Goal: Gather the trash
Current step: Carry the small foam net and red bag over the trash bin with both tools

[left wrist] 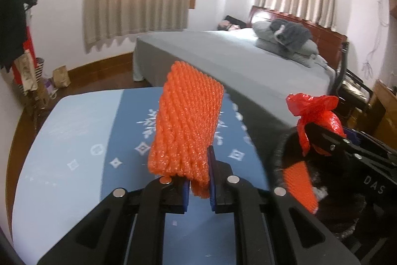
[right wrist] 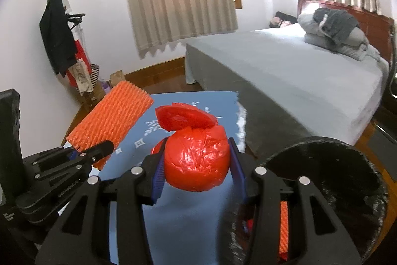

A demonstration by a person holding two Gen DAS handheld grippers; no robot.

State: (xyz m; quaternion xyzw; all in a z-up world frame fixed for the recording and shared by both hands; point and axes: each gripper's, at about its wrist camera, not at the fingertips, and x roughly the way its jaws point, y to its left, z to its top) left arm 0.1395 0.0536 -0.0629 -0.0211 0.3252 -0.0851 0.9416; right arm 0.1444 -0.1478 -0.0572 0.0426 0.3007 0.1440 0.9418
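Both grippers are held up over the blue table (left wrist: pixel 74 131), angled downward toward its snowflake-patterned cloth, side by side and close together. The left gripper (left wrist: pixel 198 180) has its blue pads pressed nearly together on the bottom edge of an orange foam net sleeve (left wrist: pixel 188 126), which stands up and leans away from the fingers, clear of the tabletop. The right gripper (right wrist: pixel 196 165) sits just to its right, its fingers spread partway and pinching a red plastic bag (right wrist: pixel 196 160) knotted into a round ball, the loose twisted top flaring above the pads. Just right of the right gripper, low down, is the black bin (right wrist: pixel 335 180), with another orange foam piece (right wrist: pixel 284 227) showing inside it. A grey bed (right wrist: pixel 297 71) stands beyond.
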